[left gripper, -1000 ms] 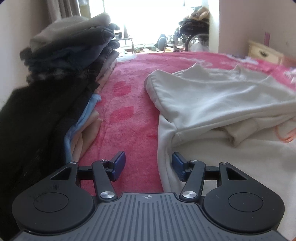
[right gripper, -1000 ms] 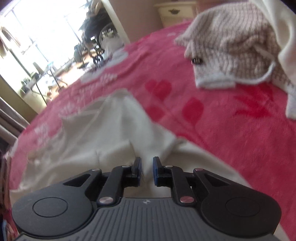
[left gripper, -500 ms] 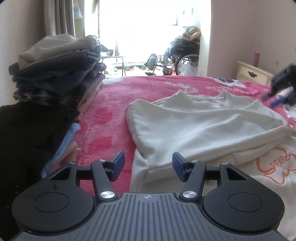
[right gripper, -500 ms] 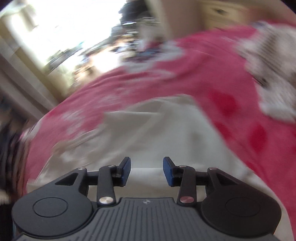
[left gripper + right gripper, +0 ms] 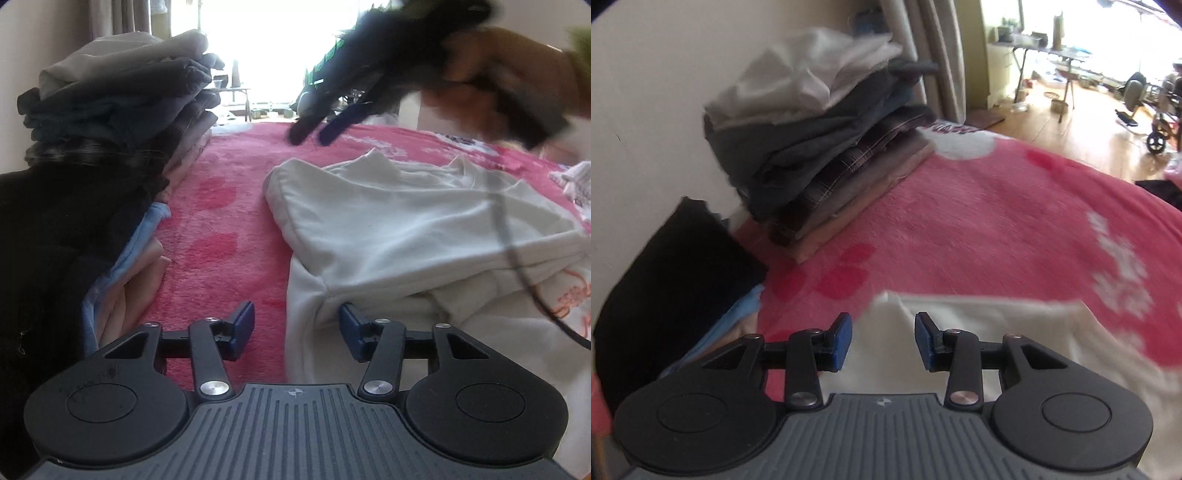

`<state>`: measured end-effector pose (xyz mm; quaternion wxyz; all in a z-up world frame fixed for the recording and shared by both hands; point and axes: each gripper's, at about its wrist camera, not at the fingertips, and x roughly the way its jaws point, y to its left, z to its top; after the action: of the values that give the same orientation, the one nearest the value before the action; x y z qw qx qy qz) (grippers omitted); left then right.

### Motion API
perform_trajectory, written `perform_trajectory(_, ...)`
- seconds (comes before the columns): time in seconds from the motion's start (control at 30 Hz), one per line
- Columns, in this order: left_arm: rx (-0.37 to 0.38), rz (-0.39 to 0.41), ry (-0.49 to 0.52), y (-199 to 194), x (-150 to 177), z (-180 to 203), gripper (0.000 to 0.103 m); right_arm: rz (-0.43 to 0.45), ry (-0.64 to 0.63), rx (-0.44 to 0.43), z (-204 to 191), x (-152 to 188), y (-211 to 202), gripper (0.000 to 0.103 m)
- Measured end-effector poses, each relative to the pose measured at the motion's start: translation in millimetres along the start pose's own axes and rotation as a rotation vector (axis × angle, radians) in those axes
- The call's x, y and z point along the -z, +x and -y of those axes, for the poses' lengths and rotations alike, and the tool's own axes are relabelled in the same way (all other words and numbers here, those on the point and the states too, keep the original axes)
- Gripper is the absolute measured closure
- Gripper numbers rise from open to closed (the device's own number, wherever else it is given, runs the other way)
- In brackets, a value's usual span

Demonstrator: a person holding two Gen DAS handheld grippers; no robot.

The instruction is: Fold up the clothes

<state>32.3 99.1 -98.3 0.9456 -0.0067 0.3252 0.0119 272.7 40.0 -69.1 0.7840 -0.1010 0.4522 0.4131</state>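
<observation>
On the pink blanket (image 5: 236, 206), a cream sweatshirt (image 5: 406, 221) lies part-folded beside stacked clothes (image 5: 122, 103).
Left gripper (image 5: 297, 328) closing, straddling its hem edge; right gripper (image 5: 882, 341) open above it, empty.

In the left wrist view, the right claw (image 5: 314, 133) and the hand (image 5: 491, 85) carrying it are smearing into blur, so the gap between its fingers cannot be read. The white sweatshirt (image 5: 424, 229) is running off the right edge, cutting its orange print (image 5: 570, 299). The black garment (image 5: 676, 269) is hiding the layers beneath it.
</observation>
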Motion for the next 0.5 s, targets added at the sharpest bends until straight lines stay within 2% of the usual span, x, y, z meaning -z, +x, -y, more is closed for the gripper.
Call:
perform_trajectory(0.07, 0.005, 0.008, 0.029, 1.1, 1.8, 2.8, 0.061, -0.053, 0.005, 0.017, -0.8, -11.8, 24.4, 0.063)
perform_trajectory(0.17, 0.013, 0.023, 0.066, 0.1, 4.6, 6.4, 0.073, -0.182, 0.034, -0.014, -1.5, -22.5, 55.5, 0.063)
perform_trajectory(0.2, 0.018, 0.024, 0.066, -0.4, 5.8, 6.8, 0.080, -0.214, 0.032, -0.024, -2.3, -22.6, 59.7, 0.069)
perform_trajectory(0.23, 0.019, 0.024, 0.067, -0.7, 6.8, 7.3, 0.086, -0.243, 0.025, -0.032, -3.6, -22.2, 63.2, 0.087)
perform_trajectory(0.27, 0.016, 0.025, 0.066, -1.1, 7.9, 7.9, 0.089, -0.242, 0.007, -0.031, -6.4, -21.2, 62.3, 0.092)
perform_trajectory(0.4, -0.003, 0.012, 0.023, -1.4, 11.3, 6.5, 0.100, -0.085, 0.043, -0.060, -1.2, -14.6, 39.4, 0.096)
perform_trajectory(0.5, -0.008, 0.001, -0.018, -1.5, 11.1, 4.5, 0.100, 0.022, 0.118, -0.088, 11.8, -7.8, 30.9, 0.096)
